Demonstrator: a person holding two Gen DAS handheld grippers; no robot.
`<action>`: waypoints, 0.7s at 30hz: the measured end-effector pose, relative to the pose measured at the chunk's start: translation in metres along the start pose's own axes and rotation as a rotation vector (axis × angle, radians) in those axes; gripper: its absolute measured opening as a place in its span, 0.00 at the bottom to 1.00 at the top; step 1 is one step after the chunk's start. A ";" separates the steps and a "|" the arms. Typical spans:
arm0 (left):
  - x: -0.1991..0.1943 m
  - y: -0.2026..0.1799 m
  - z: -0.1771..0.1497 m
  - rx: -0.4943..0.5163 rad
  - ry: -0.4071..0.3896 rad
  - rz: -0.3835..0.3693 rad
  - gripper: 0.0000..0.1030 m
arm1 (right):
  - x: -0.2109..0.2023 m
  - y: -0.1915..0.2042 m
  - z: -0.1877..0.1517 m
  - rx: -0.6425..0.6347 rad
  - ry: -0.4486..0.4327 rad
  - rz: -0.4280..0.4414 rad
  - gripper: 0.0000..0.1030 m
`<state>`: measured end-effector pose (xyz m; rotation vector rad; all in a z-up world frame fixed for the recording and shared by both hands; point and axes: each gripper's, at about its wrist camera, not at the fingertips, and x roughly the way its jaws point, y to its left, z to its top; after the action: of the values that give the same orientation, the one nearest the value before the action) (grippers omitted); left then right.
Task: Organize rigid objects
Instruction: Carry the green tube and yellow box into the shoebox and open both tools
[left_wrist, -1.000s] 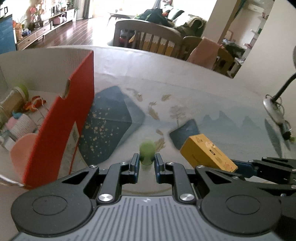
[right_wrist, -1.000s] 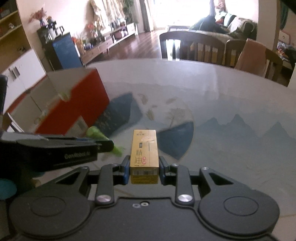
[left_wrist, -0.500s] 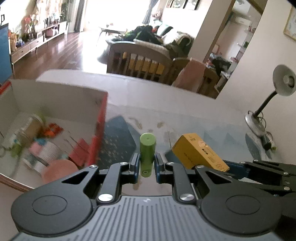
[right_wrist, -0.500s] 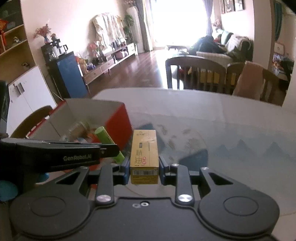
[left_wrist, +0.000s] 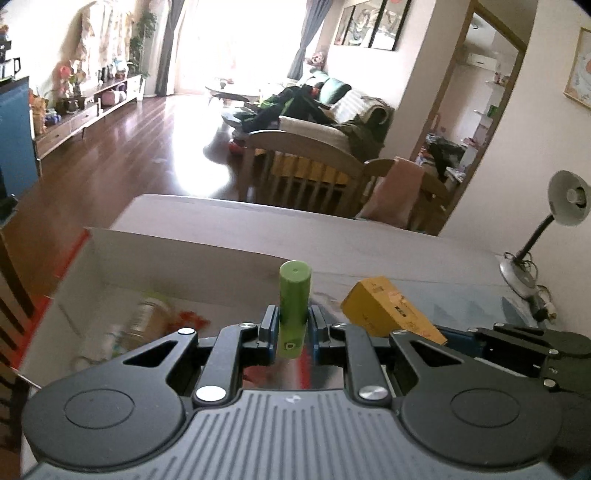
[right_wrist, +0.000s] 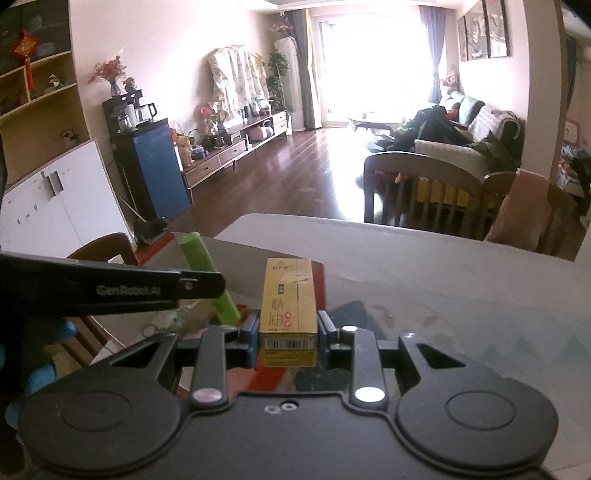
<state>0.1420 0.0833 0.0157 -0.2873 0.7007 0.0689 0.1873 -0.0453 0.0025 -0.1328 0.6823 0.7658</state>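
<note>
My left gripper (left_wrist: 291, 326) is shut on a green tube (left_wrist: 294, 299) that stands upright between its pads. It hangs above the right part of an open cardboard box (left_wrist: 177, 258), red outside and white inside, with several small items blurred on its floor. My right gripper (right_wrist: 287, 332) is shut on a small yellow carton (right_wrist: 288, 302) with printed characters and a barcode. In the right wrist view the left gripper (right_wrist: 192, 286) and the green tube (right_wrist: 207, 273) sit close on the left. In the left wrist view the yellow carton (left_wrist: 391, 312) shows at the right.
The table (left_wrist: 369, 236) carries a patterned cloth. A desk lamp (left_wrist: 550, 229) stands at its right edge, by the wall. Wooden chairs (right_wrist: 424, 188) stand along the far side. Another chair (right_wrist: 99, 247) sits left of the box. A person's blue-gloved hand (right_wrist: 33, 373) shows at lower left.
Both grippers have risen and moved left toward the box, still holding the tube and the carton. The left one was beside the box's red wall and now hangs above its opening.
</note>
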 end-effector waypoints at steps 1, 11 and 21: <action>-0.001 0.008 0.002 -0.001 0.000 0.010 0.16 | 0.005 0.004 0.002 -0.004 0.002 0.000 0.28; 0.010 0.074 0.009 -0.010 0.070 0.065 0.16 | 0.055 0.042 0.000 -0.055 0.060 -0.037 0.28; 0.051 0.111 -0.012 0.015 0.205 0.066 0.16 | 0.101 0.083 -0.020 -0.164 0.134 -0.035 0.28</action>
<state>0.1559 0.1847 -0.0520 -0.2586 0.9144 0.0976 0.1730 0.0676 -0.0647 -0.3471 0.7414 0.7835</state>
